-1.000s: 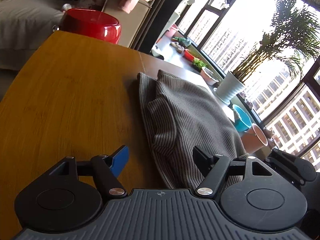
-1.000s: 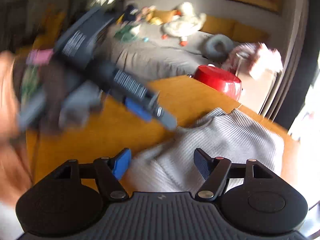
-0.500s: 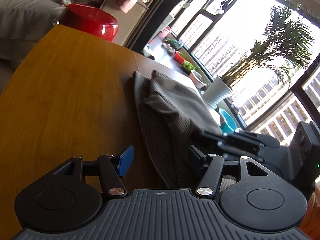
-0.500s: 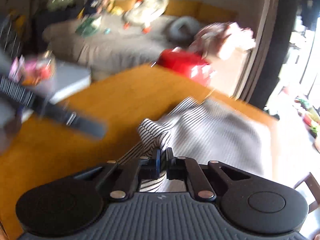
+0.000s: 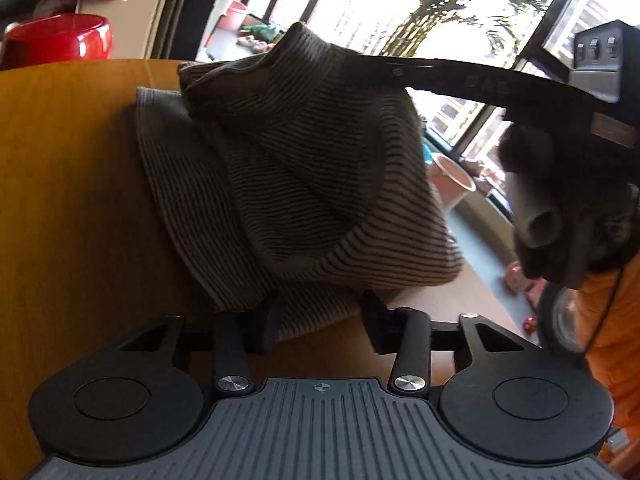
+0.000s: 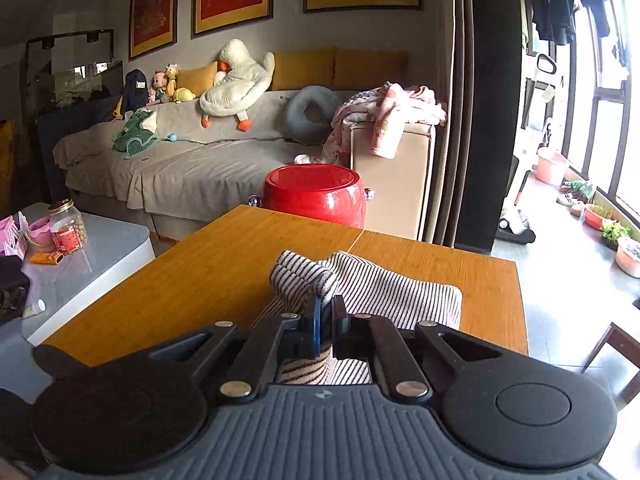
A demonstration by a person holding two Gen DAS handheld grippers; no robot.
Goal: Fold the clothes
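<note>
- Striped garment point(image 5: 304, 184): on wooden table point(image 5: 72, 208), toward the window-side edge; lower layers flat, one fold raised into a peak above the rest.
- Same garment point(image 6: 384, 288) in right wrist view: stripes run across the tabletop point(image 6: 224, 264); raised corner bunched directly ahead of the fingers.
- Right gripper point(image 6: 326, 320): closed tight on that raised fold, cloth pinched between blue pads; seen in left wrist view as a long dark bar point(image 5: 460, 80) reaching to the peak from the right.
- Left gripper point(image 5: 320, 320): jaws spread wide, low at near edge of garment; hem lies between the fingers, nothing clamped.
- Beyond far table edge: red drum stool point(image 6: 316, 194), then sofa point(image 6: 192, 160) with plush goose point(image 6: 236, 80).
- Window side: potted palm point(image 5: 460, 4), pots on sill.
</note>
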